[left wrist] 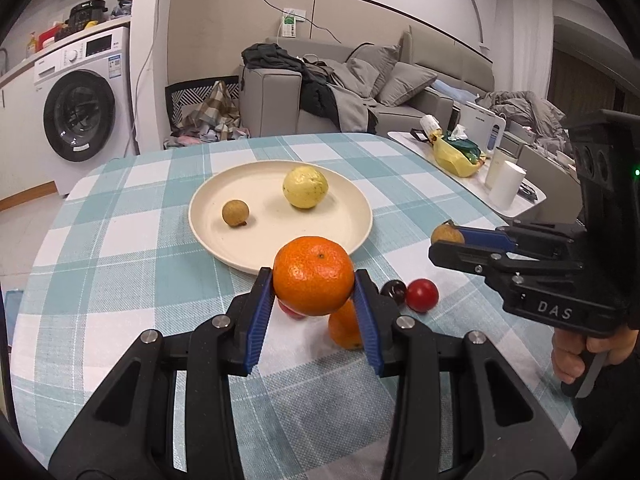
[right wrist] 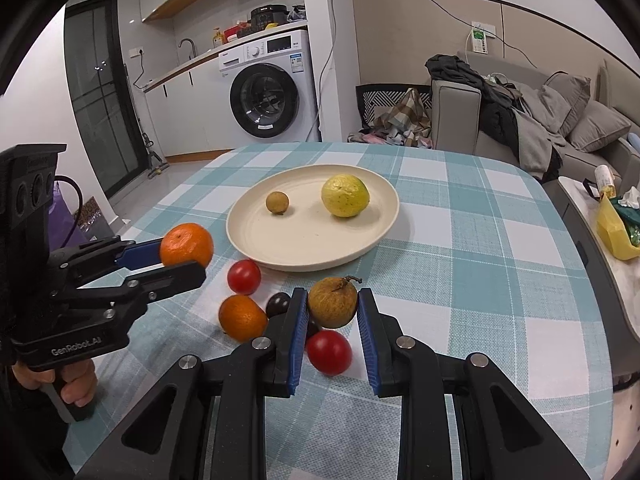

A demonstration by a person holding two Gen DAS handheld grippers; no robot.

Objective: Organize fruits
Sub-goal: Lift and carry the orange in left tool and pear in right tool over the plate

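Purple bag (right wrist: pixel 64 216) beside left gripper (right wrist: pixel 182 258)

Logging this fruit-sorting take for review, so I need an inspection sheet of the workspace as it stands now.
Surface: checked tablecloth, flat.
Job's things: plate holds a longan and a yellow-green fruit; loose orange, two red tomatoes and a dark fruit lie beside it.
Clutter: nothing seen on this table.
Grippers: left gripper shut on mandarin; right gripper shut on brown longan.
Cables: wall cable.
Surroundings: washing machine, sofa.
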